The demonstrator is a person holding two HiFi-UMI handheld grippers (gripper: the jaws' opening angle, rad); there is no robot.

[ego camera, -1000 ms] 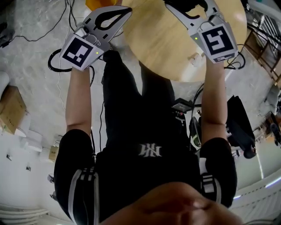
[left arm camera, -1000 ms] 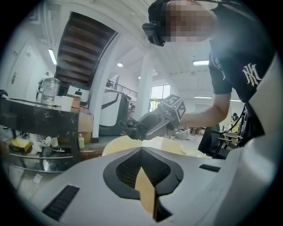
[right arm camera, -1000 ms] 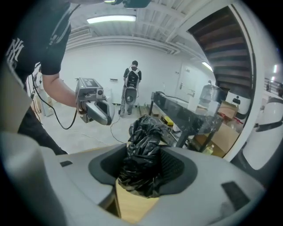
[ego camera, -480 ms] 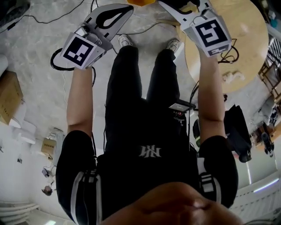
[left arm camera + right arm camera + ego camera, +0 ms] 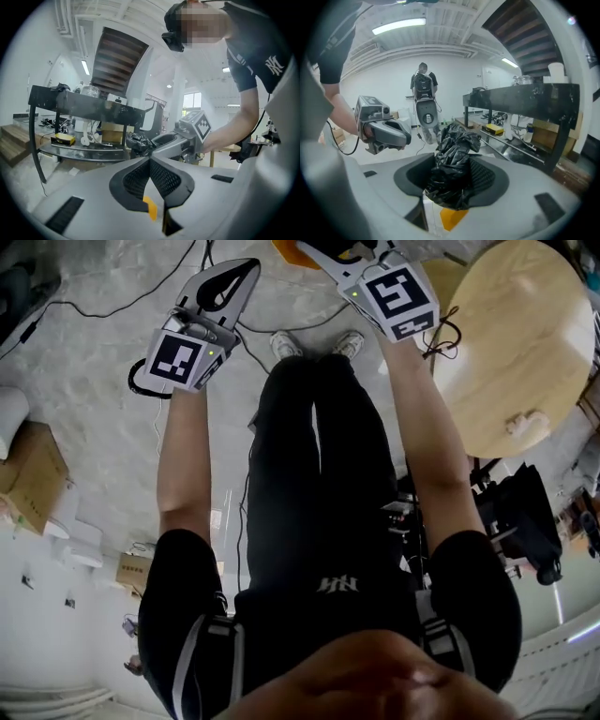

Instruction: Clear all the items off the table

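My right gripper [image 5: 452, 176] is shut on a crumpled black plastic bag [image 5: 453, 159], which bulges up out of the jaws. The left gripper view shows the same bag [image 5: 137, 142] at the tip of the right gripper [image 5: 161, 143]. My left gripper [image 5: 150, 161] is shut, its mesh pads [image 5: 165, 177] meeting with nothing between them. In the head view both grippers are held out over the floor, left [image 5: 239, 273] and right [image 5: 328, 251], side by side. The round wooden table [image 5: 525, 334] lies off to the right, with a small pale crumpled thing [image 5: 525, 422] near its edge.
An orange thing [image 5: 286, 251] shows at the head view's top edge, just ahead of the right gripper. Cables [image 5: 141, 287] run across the grey floor. A black workbench with a lower shelf of boxes [image 5: 520, 101] stands ahead. Cardboard boxes [image 5: 28, 474] sit at the left.
The person has turned away from the table: it slid from under the grippers to the right of the head view. Both grippers now hang over the floor, jaws unchanged.
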